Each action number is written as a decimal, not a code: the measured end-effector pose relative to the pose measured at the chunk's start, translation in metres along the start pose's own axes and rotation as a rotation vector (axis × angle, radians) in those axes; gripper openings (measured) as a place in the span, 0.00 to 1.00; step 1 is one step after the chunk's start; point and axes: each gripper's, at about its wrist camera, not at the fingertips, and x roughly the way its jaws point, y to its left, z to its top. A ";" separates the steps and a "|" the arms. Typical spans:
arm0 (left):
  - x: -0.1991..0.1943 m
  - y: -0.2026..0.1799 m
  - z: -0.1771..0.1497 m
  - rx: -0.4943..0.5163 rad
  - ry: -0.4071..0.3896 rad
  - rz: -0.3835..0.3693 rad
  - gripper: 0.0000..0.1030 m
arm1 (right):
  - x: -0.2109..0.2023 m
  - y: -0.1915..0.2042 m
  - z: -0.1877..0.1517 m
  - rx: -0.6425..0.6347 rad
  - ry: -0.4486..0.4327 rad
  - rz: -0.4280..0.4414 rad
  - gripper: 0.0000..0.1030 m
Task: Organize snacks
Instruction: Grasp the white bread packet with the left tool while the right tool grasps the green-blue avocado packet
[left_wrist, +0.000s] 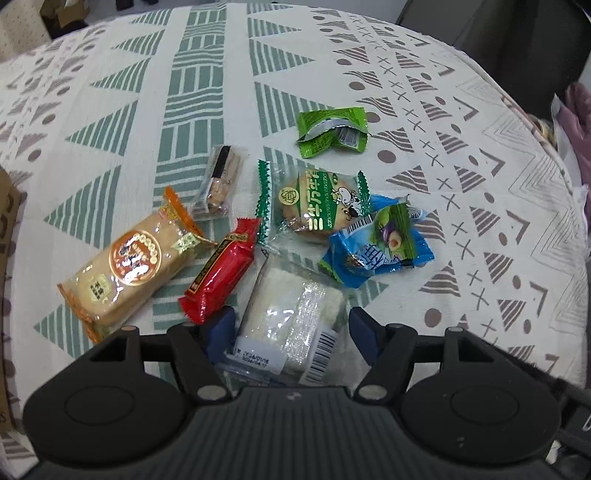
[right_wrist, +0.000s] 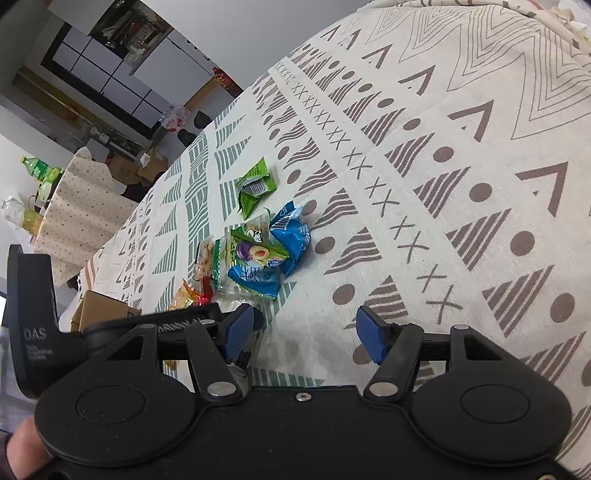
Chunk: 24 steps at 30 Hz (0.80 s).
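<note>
From the left wrist, the left gripper (left_wrist: 291, 325) spreads its fingers around the near clear-wrapped white cake (left_wrist: 291, 314), not yet pinching, ready to lift it from the snack cluster on the worktop (left_wrist: 443, 92). From the right wrist, the right gripper (right_wrist: 304, 328) hovers released over bare cloth, right of the blue packet (right_wrist: 284, 240).

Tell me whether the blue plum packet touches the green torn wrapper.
Apart. The left wrist view shows bare tablecloth between the blue plum packet and the green torn wrapper.
</note>
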 end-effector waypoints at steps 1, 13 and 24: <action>0.000 -0.001 0.000 0.009 -0.001 0.016 0.56 | 0.002 0.000 0.000 0.007 0.002 0.000 0.60; -0.021 0.008 0.010 -0.042 -0.023 -0.012 0.45 | 0.022 0.008 0.003 0.092 -0.010 0.048 0.60; -0.040 0.024 0.024 -0.067 -0.071 0.003 0.45 | 0.049 0.019 0.009 0.166 -0.015 0.074 0.60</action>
